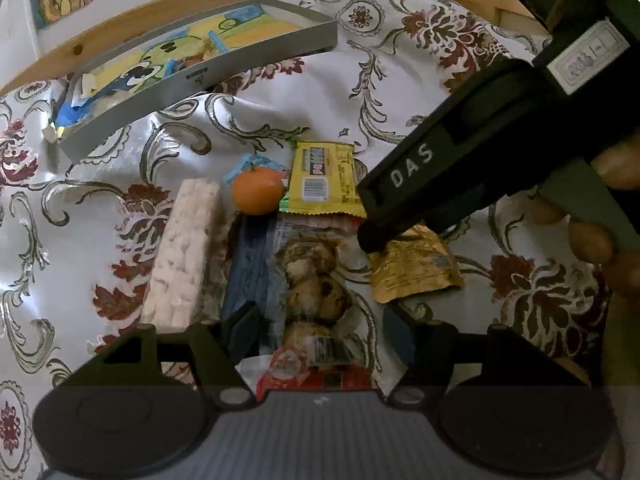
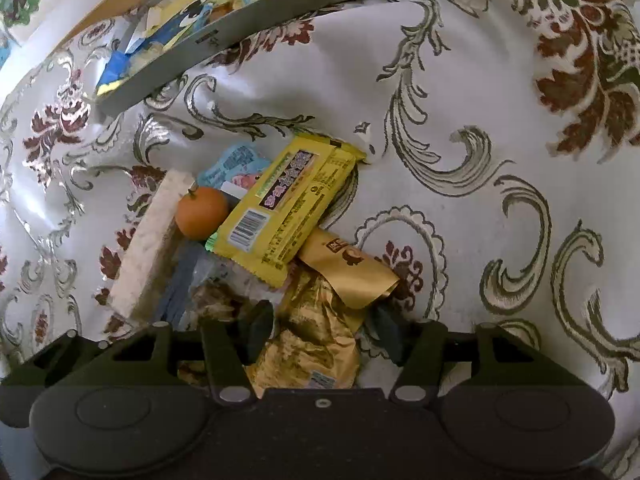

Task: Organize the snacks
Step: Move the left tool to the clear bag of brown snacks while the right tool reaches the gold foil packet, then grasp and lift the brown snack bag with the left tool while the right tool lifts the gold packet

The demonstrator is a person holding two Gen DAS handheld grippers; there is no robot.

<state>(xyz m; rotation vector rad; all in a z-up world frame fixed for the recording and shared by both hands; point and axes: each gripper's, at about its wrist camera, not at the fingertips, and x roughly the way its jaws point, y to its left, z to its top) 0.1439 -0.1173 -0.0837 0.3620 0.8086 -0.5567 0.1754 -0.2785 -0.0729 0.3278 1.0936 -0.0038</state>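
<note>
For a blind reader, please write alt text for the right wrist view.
An open right hand-held gripper straddles a crinkled gold foil packet in a snack pile with a yellow wrapped bar and small round orange, on a floral tablecloth.

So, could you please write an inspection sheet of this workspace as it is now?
Surface: white floral tablecloth, wrinkled.
Job's things: piled snacks: small orange fruit, yellow wrapped bar, crinkled gold foil packet, white puffed-rice bar, clear pack of cookies; grey shallow tray beyond them.
Clutter: paper scraps inside tray.
Grippers: left gripper open around cookies; right gripper open around foil packet.
Cables: nothing seen.
Surroundings: wooden edge.
</note>
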